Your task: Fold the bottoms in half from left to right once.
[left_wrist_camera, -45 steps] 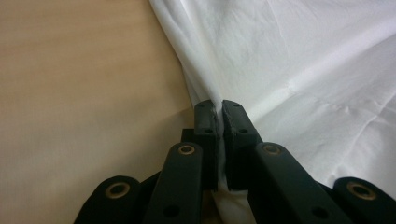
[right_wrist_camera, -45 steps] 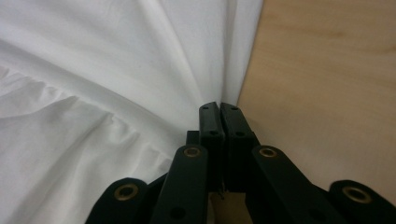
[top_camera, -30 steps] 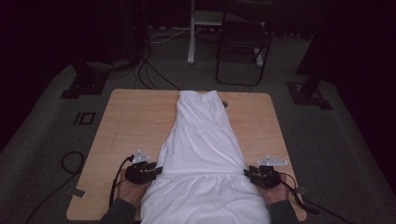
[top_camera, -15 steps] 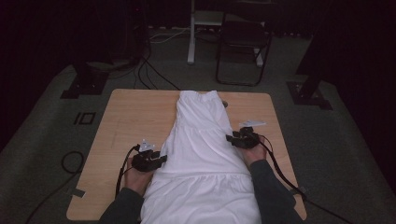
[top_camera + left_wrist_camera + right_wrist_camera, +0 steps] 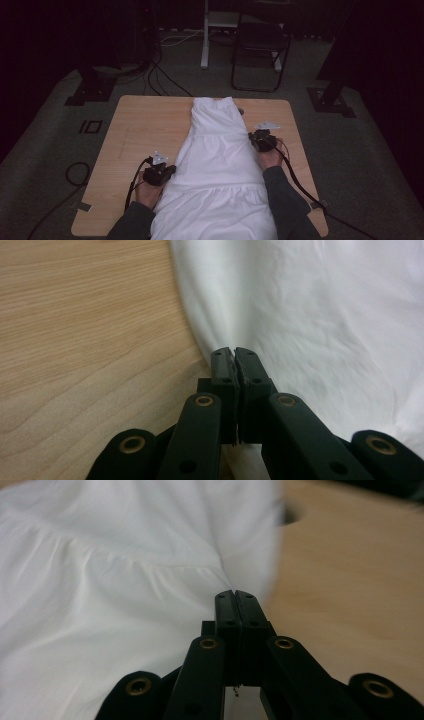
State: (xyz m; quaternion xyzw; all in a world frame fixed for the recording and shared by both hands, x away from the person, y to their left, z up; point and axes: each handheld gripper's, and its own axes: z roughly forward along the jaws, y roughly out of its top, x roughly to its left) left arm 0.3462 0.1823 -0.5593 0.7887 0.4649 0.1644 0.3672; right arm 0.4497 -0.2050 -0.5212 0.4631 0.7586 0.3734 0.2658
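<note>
since a second ago the right gripper (image 5: 256, 139) has slid up the white dress (image 5: 220, 170) toward the desk's (image 5: 145, 125) far edge; both grippers' fingers have just closed, pinching its opposite side hems, the left gripper (image 5: 162, 172) nearer the near edge, the dress lengthwise between.

Light wood counter (image 5: 145, 130) with rounded corners, bare on its left half. Grey carpet floor (image 5: 45, 150) around it. Dark folding chair (image 5: 260, 50) at 12 o'clock beyond the counter, white stand leg (image 5: 204, 35) just left of it. Black stand feet at 10 o'clock (image 5: 87, 90) and 2 o'clock (image 5: 330, 97). Loose cables (image 5: 165, 80) on floor at 11 o'clock.
</note>
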